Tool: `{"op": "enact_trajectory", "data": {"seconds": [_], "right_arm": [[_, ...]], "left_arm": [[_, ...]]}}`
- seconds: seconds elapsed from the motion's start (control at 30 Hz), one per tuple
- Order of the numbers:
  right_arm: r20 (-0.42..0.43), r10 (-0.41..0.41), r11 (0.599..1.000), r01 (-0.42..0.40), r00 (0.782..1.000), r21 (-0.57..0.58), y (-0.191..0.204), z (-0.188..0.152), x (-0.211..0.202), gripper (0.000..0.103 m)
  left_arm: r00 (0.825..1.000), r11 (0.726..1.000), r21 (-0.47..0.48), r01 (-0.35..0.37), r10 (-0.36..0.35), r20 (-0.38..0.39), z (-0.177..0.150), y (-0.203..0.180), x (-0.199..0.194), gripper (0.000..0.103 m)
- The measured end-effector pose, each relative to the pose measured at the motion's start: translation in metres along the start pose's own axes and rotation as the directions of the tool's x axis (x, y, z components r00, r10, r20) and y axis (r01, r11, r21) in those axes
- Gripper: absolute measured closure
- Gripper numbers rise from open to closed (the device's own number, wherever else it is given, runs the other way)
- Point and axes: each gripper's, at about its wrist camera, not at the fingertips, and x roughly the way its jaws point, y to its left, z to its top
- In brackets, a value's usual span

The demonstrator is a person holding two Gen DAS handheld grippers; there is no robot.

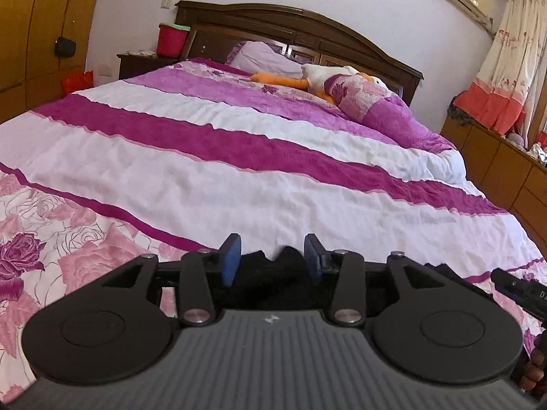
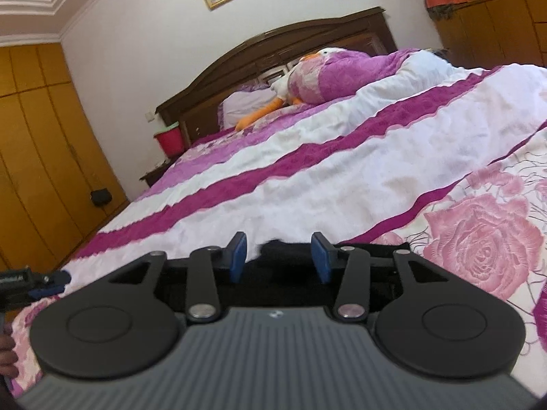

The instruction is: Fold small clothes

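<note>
Bright daylight — fisheye-warped, slightly blurred

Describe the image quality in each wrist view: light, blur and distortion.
Left wrist view: soft daylight, sharp bedspread, fisheye bending the wardrobe, black cloth too dark for detail. Right wrist view: tilted, slightly motion-blurred bedspread, curved wardrobe, featureless black cloth.

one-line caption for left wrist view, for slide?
Left gripper open over a black garment on the floral bedspread.
</note>
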Motion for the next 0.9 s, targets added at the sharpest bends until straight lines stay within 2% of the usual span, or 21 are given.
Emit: {"op": "enact_trajectory", "data": {"seconds": [0.1, 0.2, 0.37, 0.47, 0.57, 0.7, 0.9], "right_arm": [[0.011, -0.054, 0.998, 0.054, 0.998, -0.032, 0.006, 0.001, -0.007, 0.058], [0.018, -0.11, 0.986, 0.111, 0.994, -0.126, 0.015, -0.003, -0.011, 0.058], [-0.044, -0.048, 0.982, 0.038, 0.998, -0.187, 0.02, -0.005, 0.002, 0.058], [-0.065, -0.057, 0.982, 0.044, 0.996, -0.184, 0.017, -0.007, 0.017, 0.059], [-0.092, -0.11, 0.978, 0.091, 0.99, -0.188, 0.007, -0.013, 0.034, 0.059], [-0.144, -0.145, 0.983, 0.125, 0.979, -0.134, -0.011, -0.019, 0.053, 0.062], [-0.143, -0.139, 0.985, 0.122, 0.98, -0.121, -0.018, -0.032, 0.063, 0.063]], "left_arm": [[1.0, 1.0, 0.012, 0.001, -0.001, -0.029, -0.003, -0.001, 0.002, 0.057], [0.999, 1.0, 0.024, -0.006, 0.007, -0.05, -0.012, -0.001, 0.009, 0.057], [0.995, 0.999, 0.026, -0.03, 0.032, -0.092, -0.026, 0.003, 0.034, 0.057], [0.988, 0.996, 0.044, -0.078, 0.083, -0.127, -0.035, 0.007, 0.051, 0.057], [0.986, 0.995, 0.036, -0.095, 0.099, -0.136, -0.041, 0.014, 0.062, 0.057], [0.977, 0.987, 0.06, -0.149, 0.156, -0.147, -0.045, 0.017, 0.077, 0.057], [0.975, 0.969, 0.166, -0.182, 0.2, -0.1, -0.059, 0.005, 0.084, 0.057]]}}
